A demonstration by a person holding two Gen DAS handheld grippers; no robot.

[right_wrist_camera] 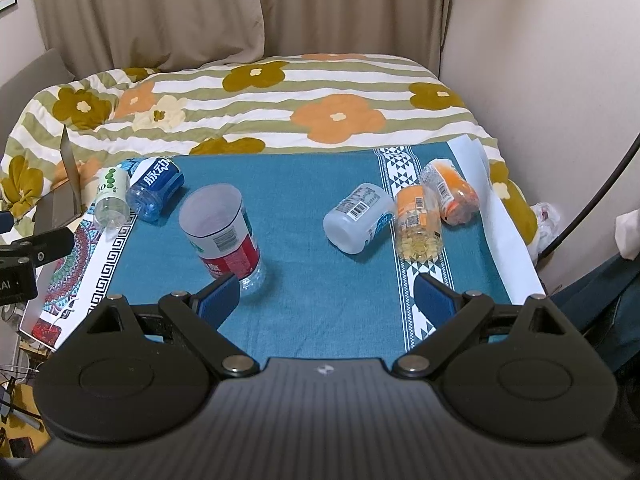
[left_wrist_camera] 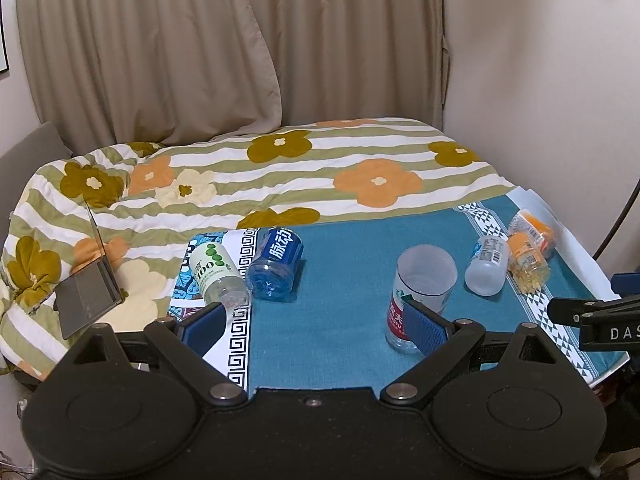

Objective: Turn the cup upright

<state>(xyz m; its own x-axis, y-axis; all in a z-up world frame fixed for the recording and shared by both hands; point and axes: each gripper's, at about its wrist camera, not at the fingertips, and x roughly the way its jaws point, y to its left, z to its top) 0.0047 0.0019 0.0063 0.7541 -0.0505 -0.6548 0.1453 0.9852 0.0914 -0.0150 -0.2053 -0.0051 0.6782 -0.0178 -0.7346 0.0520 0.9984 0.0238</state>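
A cut-bottle cup with a red label [left_wrist_camera: 416, 292] stands upright on the teal cloth, open end up; it also shows in the right wrist view [right_wrist_camera: 224, 232]. My left gripper [left_wrist_camera: 316, 324] is open and empty, its right finger pad [left_wrist_camera: 426, 326] just in front of this cup. My right gripper [right_wrist_camera: 326, 300] is open and empty, its left finger pad [right_wrist_camera: 218, 298] near the cup's base. Other cups lie on their sides: a blue one [left_wrist_camera: 276, 264] [right_wrist_camera: 156, 192], a green-dotted one [left_wrist_camera: 218, 272] [right_wrist_camera: 112, 196], a white one [left_wrist_camera: 488, 266] [right_wrist_camera: 360, 218] and two orange ones [right_wrist_camera: 418, 222] [right_wrist_camera: 450, 192].
The teal cloth [right_wrist_camera: 320, 184] covers a table set against a bed with a flowered quilt [right_wrist_camera: 280, 104]. A laptop [left_wrist_camera: 90, 296] lies on the quilt at left. Curtains and a wall stand behind. A black stand arm [left_wrist_camera: 592, 312] reaches in at right.
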